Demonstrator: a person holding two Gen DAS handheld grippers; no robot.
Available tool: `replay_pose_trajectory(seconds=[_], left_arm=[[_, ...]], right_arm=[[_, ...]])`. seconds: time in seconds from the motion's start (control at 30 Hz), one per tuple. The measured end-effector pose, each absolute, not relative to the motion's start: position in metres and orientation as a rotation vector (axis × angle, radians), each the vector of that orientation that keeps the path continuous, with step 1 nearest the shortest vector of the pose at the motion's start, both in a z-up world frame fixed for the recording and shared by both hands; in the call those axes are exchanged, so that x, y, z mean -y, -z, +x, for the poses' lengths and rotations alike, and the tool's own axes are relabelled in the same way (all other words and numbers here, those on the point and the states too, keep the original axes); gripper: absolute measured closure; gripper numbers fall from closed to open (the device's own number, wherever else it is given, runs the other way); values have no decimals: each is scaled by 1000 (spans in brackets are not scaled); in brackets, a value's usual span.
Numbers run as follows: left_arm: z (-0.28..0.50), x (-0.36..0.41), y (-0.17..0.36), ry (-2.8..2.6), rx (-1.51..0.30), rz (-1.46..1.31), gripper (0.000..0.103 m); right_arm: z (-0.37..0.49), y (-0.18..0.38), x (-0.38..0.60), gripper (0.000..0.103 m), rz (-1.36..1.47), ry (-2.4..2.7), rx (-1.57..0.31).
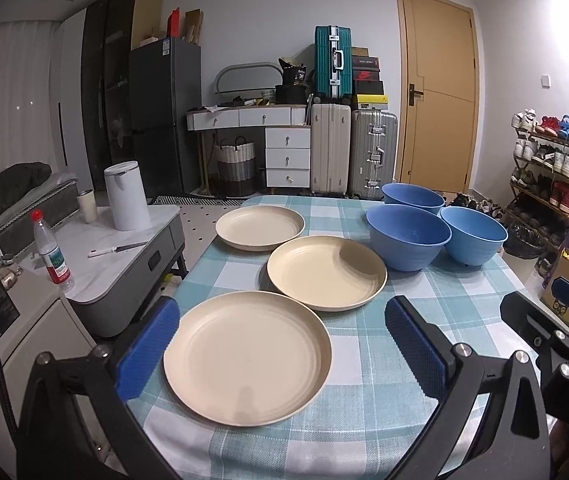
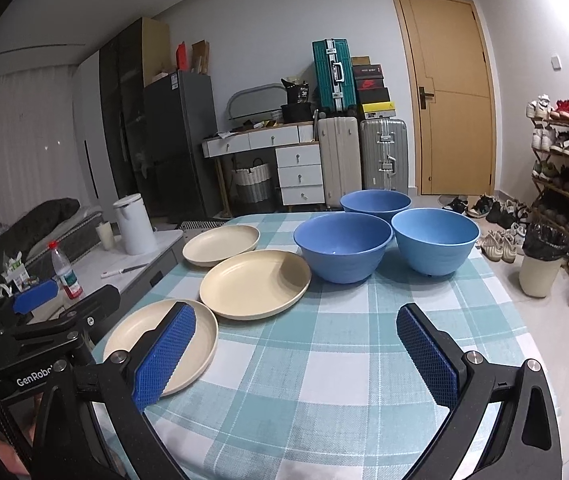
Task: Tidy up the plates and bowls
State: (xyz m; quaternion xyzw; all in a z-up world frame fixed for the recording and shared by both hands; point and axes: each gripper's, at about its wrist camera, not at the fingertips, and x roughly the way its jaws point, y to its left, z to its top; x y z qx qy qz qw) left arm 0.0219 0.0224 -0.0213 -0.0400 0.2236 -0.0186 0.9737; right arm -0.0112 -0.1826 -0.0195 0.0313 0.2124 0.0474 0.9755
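Three cream plates lie apart on the checked tablecloth (image 1: 364, 400): a near plate (image 1: 246, 358), a middle plate (image 1: 326, 272) and a far plate (image 1: 259, 227). Three blue bowls stand to their right: a near-left bowl (image 1: 407, 237), a lighter bowl (image 1: 473, 235) and a far bowl (image 1: 412, 198). My left gripper (image 1: 280, 344) is open and empty, its fingers on either side of the near plate and above it. My right gripper (image 2: 296, 352) is open and empty over bare cloth, right of the near plate (image 2: 124, 344), short of the bowls (image 2: 342, 246).
A grey side table (image 1: 124, 248) with a white kettle (image 1: 124, 196), a cup, a knife and a water bottle (image 1: 50, 254) stands left of the table. A bin (image 2: 538, 262), shoes and a shoe rack (image 2: 568, 160) are on the right. Suitcases and drawers stand behind.
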Motion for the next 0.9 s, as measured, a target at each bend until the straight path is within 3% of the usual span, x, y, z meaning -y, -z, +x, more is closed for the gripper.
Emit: replay_pose_trajectory(seconds=[0.9], left_arm=[[33,-39,31,0,-526,-74,0]], right_arm=[[7,30,193,1,192,-155,-496]])
